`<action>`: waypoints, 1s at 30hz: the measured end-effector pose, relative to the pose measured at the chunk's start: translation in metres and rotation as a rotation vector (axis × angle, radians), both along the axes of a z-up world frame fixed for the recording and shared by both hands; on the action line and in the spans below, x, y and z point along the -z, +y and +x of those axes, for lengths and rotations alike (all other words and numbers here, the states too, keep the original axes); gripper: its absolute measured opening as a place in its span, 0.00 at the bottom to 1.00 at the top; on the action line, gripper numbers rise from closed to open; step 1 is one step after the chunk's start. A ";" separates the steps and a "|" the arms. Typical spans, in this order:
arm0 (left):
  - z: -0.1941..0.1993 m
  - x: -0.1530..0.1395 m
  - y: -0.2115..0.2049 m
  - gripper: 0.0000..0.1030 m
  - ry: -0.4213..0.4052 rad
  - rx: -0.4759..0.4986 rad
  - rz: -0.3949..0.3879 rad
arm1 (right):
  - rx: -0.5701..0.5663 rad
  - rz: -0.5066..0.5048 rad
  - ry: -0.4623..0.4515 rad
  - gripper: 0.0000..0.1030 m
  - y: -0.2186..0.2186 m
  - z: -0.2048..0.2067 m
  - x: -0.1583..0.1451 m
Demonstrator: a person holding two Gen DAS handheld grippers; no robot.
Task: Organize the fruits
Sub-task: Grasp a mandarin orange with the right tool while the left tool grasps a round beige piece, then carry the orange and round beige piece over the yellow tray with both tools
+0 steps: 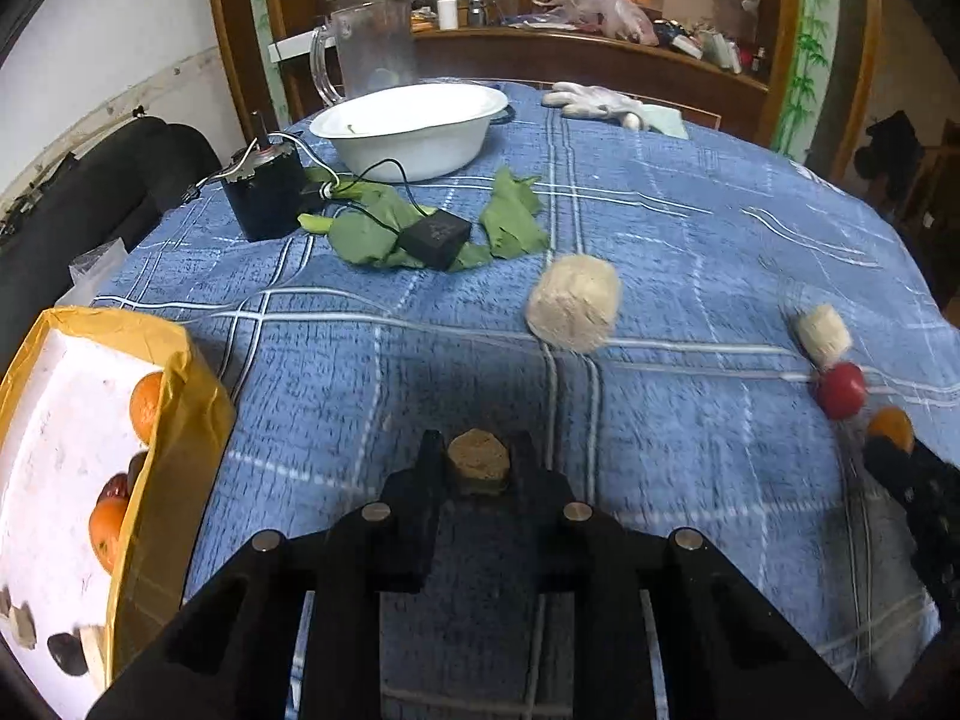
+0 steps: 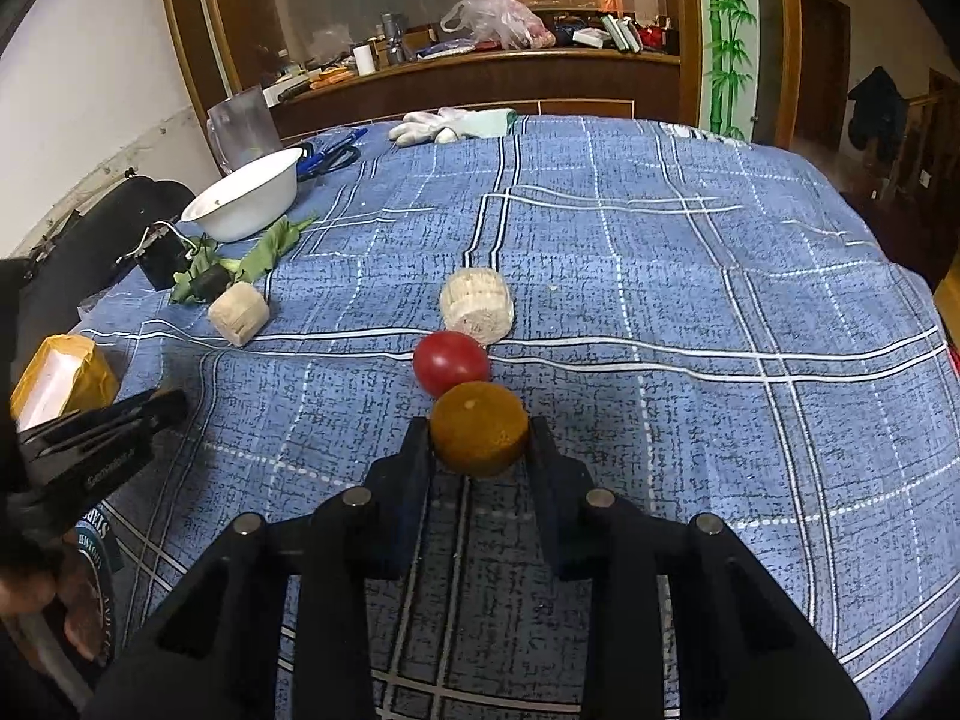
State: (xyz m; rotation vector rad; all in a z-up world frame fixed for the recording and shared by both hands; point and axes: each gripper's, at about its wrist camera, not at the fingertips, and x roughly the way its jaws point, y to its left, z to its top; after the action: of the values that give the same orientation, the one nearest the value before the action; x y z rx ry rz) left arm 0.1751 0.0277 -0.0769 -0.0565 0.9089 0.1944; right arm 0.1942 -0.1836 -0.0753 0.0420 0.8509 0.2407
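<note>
Round table under a blue plaid cloth [image 2: 690, 312]; all places given from the yellow-edged box [image 1: 174, 420] at its left edge. Box holds oranges [image 1: 147, 408] and a few dark pieces, white floor showing between them. Far beyond the box, a white bowl [image 1: 414, 126] with green leaves [image 1: 372, 228] and a black block [image 1: 435, 237] in front of it. Right of the box, mid-table, a large pale fibrous chunk [image 1: 573, 303]; further right a smaller pale chunk [image 2: 477, 306], a red fruit [image 2: 450, 360] touching it on the near side. Right gripper [image 2: 480, 438], well to the right of the box — fingers pressed on either side of an orange-brown round fruit [image 2: 480, 435], which touches the red fruit. Left gripper [image 1: 478, 462], just right of the box — fingers closed on a small tan angular piece [image 1: 478, 459], held at the tips above the cloth.
</note>
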 end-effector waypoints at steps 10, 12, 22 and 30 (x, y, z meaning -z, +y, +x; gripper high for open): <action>-0.070 -0.028 0.008 0.20 -0.052 0.029 -0.036 | 0.021 -0.022 -0.049 0.32 -0.004 -0.040 -0.027; -0.085 -0.035 0.011 0.20 -0.067 0.034 -0.043 | 0.022 -0.021 -0.064 0.32 -0.005 -0.056 -0.034; -0.129 -0.048 0.022 0.20 -0.111 0.050 -0.067 | 0.011 -0.007 -0.102 0.32 0.001 -0.114 -0.057; -0.151 -0.051 0.018 0.20 -0.125 0.082 -0.072 | 0.012 -0.037 -0.105 0.32 0.012 -0.135 -0.057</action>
State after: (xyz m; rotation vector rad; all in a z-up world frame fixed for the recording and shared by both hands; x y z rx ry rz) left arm 0.0239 0.0459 -0.0259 -0.0963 0.7916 0.0806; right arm 0.0593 -0.1713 -0.0178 -0.0002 0.7502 0.2143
